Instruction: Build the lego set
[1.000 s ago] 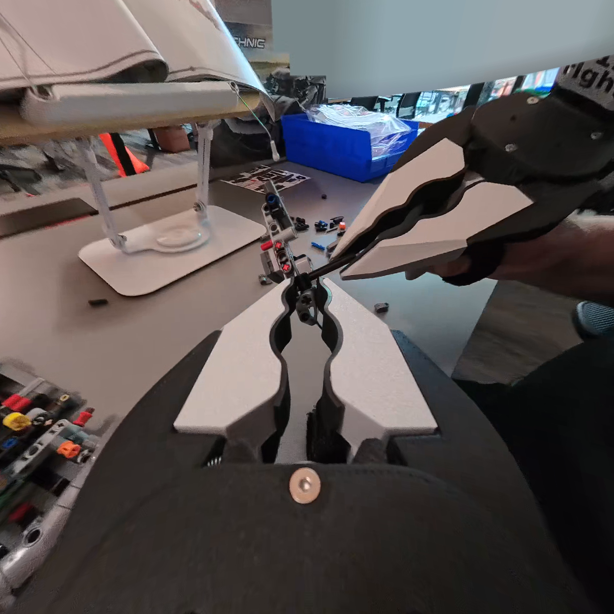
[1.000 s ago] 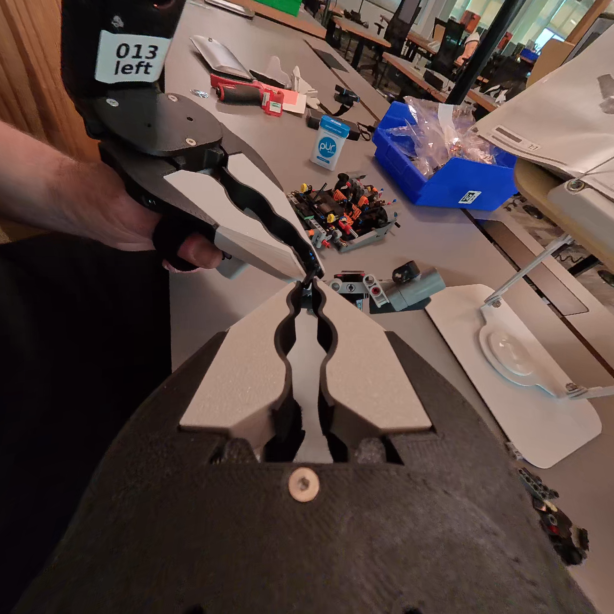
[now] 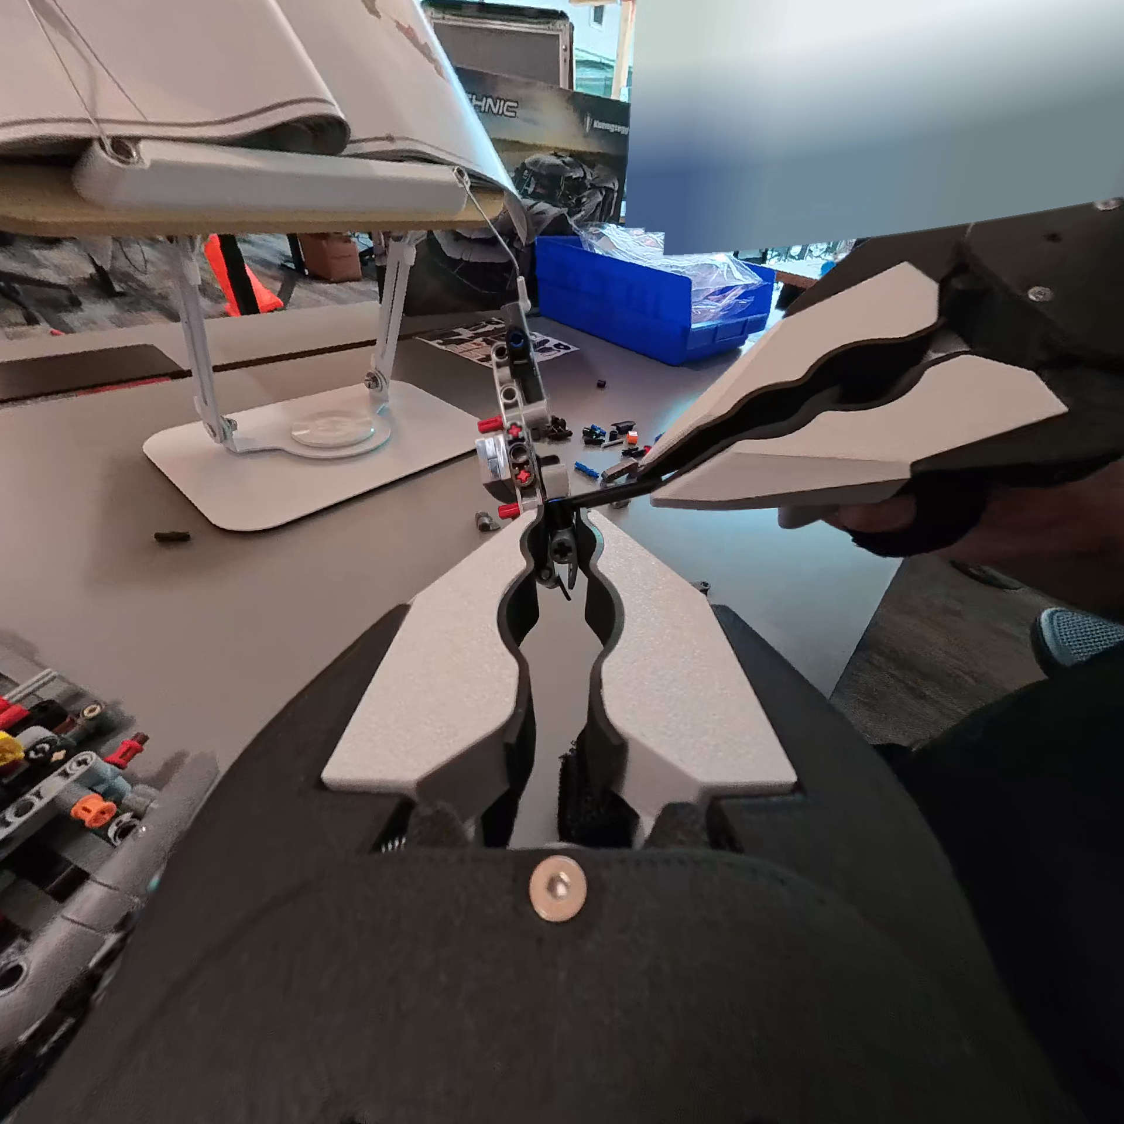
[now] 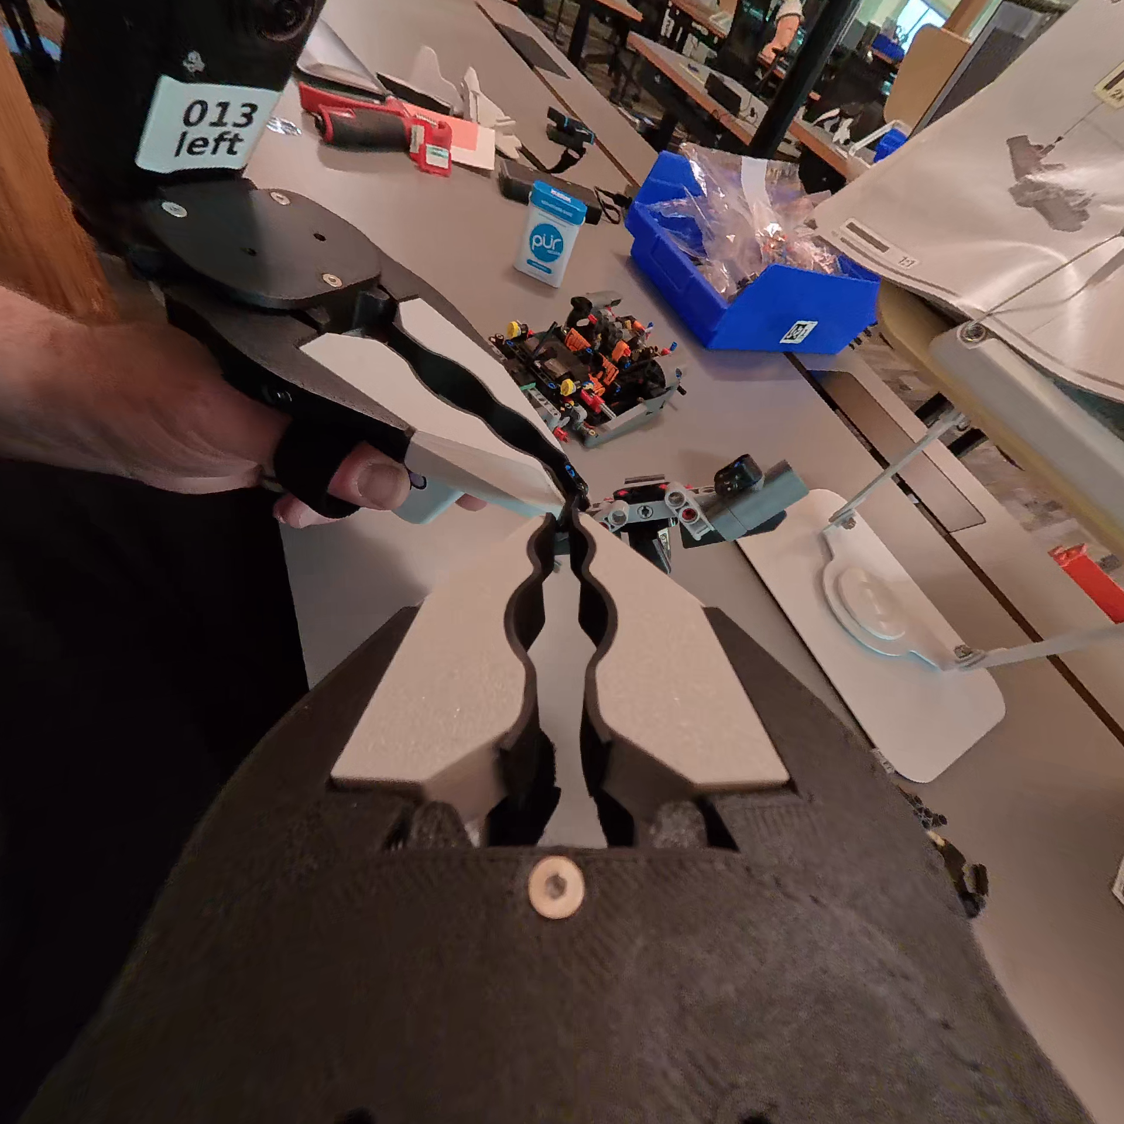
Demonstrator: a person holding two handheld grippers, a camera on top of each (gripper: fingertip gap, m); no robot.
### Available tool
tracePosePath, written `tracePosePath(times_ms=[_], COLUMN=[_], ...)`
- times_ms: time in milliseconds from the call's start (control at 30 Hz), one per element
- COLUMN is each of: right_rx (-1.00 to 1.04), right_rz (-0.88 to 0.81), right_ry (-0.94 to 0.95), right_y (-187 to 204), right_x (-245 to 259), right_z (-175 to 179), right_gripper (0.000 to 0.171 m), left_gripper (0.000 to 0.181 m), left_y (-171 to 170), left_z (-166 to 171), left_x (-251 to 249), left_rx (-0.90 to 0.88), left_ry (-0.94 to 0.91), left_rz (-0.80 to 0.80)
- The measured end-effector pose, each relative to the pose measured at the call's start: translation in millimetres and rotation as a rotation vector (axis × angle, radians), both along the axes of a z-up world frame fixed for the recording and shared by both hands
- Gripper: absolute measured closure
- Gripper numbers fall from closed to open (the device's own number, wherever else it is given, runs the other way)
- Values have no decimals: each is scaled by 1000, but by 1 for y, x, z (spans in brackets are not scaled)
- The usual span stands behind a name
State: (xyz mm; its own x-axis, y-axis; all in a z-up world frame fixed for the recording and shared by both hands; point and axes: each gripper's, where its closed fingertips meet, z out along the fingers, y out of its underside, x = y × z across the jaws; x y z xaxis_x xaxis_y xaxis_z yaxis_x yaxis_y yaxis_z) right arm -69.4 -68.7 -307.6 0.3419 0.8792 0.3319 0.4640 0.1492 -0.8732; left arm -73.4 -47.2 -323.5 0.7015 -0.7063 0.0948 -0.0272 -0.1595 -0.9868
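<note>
My left gripper [image 3: 559,524] is shut on the lower end of a small grey lego assembly [image 3: 517,438] with red pins, which stands up from its tips above the table. My right gripper [image 3: 648,482] comes in from the right, shut on a thin black axle [image 3: 608,494]. The axle's free end meets the assembly just above the left tips. In the right wrist view my right gripper [image 4: 564,528] is shut tip to tip against the left gripper [image 4: 568,492]. There the assembly [image 4: 699,511] sticks out to the right and the axle is mostly hidden.
A white book stand [image 3: 292,468] with an open booklet [image 3: 182,79] stands at the left. A blue bin [image 3: 638,304] of plastic bags is behind, with loose small pieces [image 3: 608,435] before it. A larger part-built model [image 4: 596,371] and a white container [image 4: 547,234] sit farther off. My left and right fingertips are right by each other. Left tips and right tips are each some 25 centimeters from the larger part-built model [image 4: 596,371].
Both grips are unchanged. The right gripper has tilted and shifted very slightly; the axle and the assembly stay together at the same spot.
</note>
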Motion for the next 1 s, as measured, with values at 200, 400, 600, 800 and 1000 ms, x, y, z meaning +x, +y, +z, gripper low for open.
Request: tracePosePath(times_ms=[200, 400, 600, 800, 1000], right_rx=[47, 51, 50, 23, -26], right_rz=[-29, -36, -41, -29, -10], right_ry=[-52, -86, -114, -94, -49], right_y=[1, 3, 4, 6, 7], right_x=[-1, -3, -4, -4, -2], right_z=[-4, -10, -16, -18, -16], right_gripper=[171, 171, 171, 171, 171], left_gripper=[175, 176, 176, 176, 176], left_y=[1, 2, 3, 4, 4], left_z=[-5, -11, -17, -19, -18], left_x=[-1, -3, -4, -4, -2], left_rx=[-47, -56, -55, -80, -106], left_ry=[-38, -13, 31, 23, -19], left_rz=[24, 53, 76, 69, 35])
